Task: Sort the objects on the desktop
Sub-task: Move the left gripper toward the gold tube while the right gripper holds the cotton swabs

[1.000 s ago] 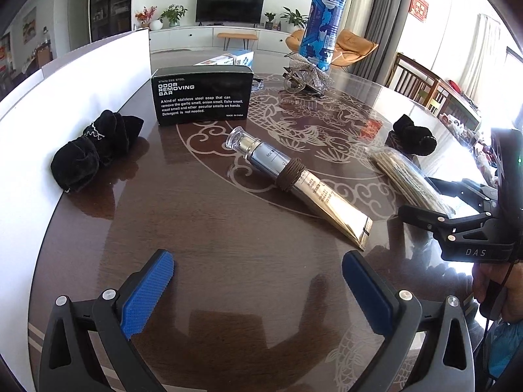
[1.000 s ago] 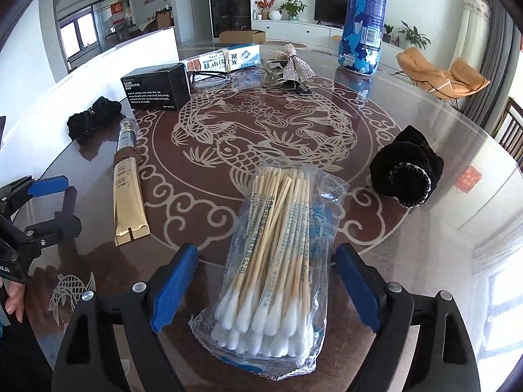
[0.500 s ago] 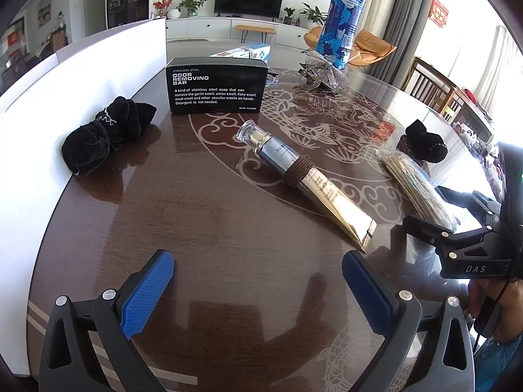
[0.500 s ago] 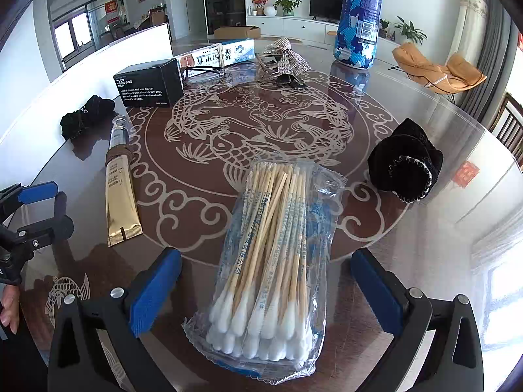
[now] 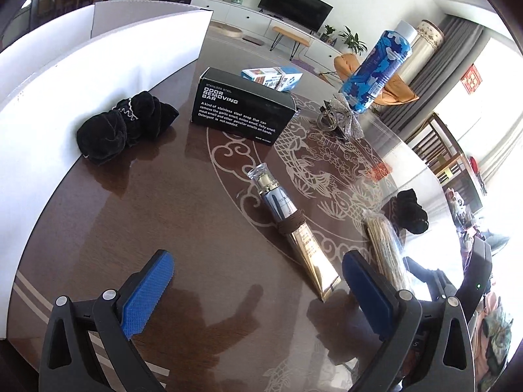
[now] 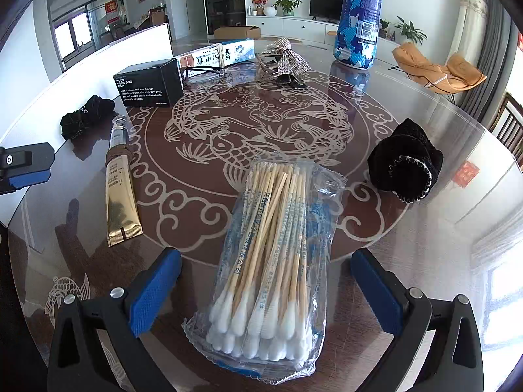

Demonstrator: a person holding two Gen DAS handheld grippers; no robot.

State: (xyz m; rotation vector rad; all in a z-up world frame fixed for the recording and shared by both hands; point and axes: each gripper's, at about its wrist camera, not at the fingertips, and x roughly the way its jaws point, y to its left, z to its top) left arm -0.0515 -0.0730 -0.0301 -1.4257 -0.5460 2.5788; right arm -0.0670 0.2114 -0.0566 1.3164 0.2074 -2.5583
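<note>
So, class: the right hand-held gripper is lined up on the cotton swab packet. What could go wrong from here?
1. The right hand-held gripper is open around the cotton swab packet; its loose, glossy plastic might slip or crumple when pinched.
2. The table looks glossy, so the packet may slide rather than lift.
3. The left hand-held gripper hangs open near the gold tube and could nudge it.

Right gripper (image 6: 266, 297) fingers (image 6: 153, 290) wider apart.

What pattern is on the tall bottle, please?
The bottle has blue-and-white camouflage, clearest in the right wrist view.
</note>
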